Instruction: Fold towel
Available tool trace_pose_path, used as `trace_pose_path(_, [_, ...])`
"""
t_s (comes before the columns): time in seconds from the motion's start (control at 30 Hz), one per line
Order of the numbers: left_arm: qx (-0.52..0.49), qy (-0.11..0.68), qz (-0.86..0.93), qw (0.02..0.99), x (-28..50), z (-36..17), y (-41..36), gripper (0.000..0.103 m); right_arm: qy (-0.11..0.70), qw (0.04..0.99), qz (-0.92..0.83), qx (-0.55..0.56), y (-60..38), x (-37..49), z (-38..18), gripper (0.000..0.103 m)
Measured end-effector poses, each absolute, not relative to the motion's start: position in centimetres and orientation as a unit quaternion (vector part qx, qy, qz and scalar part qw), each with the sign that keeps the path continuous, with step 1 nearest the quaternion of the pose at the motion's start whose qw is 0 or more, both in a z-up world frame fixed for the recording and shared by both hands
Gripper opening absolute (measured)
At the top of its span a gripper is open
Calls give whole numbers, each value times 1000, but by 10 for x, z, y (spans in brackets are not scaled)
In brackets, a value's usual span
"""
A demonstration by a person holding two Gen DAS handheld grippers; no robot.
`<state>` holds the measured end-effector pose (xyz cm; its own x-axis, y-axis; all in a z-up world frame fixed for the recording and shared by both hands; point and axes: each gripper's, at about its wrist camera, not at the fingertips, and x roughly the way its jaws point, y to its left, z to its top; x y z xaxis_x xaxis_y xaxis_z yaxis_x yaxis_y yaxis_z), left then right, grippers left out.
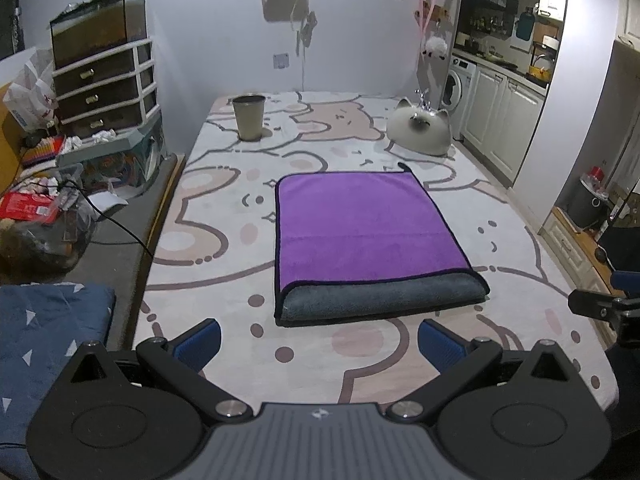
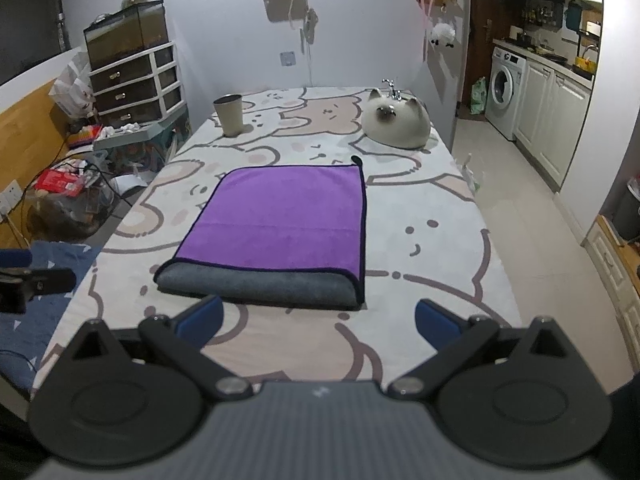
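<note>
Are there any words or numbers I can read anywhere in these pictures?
None can be read.
Red packet: print too blurred.
White bags: red marks too blurred.
Washing machine: panel too small.
Towel, cup: no writing visible.

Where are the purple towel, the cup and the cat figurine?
purple towel (image 1: 368, 228), left wrist view, middle of its purple top layer.
cup (image 1: 249, 118), left wrist view, middle of its side wall.
cat figurine (image 2: 396, 126), right wrist view, middle of its white body.

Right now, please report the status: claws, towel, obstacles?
Left claw open, right claw open, both empty. Towel folded once, flat on table. Cup, cat figure far behind, not blocking.
</note>
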<state>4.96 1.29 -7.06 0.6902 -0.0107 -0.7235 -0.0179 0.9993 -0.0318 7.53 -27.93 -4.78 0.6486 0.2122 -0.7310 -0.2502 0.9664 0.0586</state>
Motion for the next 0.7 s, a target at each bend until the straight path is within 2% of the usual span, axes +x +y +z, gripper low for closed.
trace_pose_path(0.7, [-8,404,-5,915,110,-160,26,103,435,894,106,-16,-291,141,-137,102])
